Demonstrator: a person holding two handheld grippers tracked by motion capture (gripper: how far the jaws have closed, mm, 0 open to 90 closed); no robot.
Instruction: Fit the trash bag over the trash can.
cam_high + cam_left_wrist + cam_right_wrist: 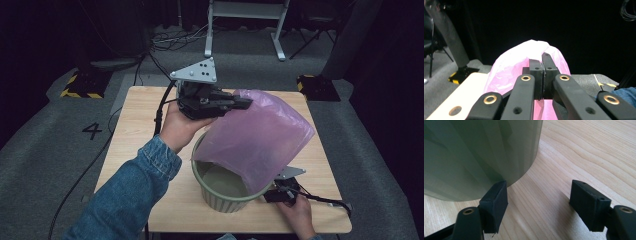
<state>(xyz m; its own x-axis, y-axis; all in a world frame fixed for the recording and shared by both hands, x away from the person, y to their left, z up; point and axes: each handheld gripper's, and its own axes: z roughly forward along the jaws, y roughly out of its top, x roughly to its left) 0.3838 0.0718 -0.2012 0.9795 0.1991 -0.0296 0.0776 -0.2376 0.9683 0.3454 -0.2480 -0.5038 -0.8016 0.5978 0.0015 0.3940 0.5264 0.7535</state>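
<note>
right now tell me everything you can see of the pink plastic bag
The thin, translucent pink plastic bag looks soft, crinkled and puffed with air. It is held up at a slant above the ribbed green plastic bin, its lower edge draped over the bin's rim and hanging inside. Its top edge is pinched between the shut black left tongs, seen in the left gripper view. The open right tongs sit low beside the bin's wall on the light wooden table, apart from the bag.

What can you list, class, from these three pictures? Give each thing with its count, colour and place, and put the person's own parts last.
Bag: one, pink, draped over the bin's rim, pinched by the left claw.
Bin: one, green, on the table's near side.
Table: one, light wood, centre.
Left claw: one, black, shut on the bag above the bin.
Right claw: one, black, open, low beside the bin's base.
Sleeve: one, blue denim, lower left.
</note>
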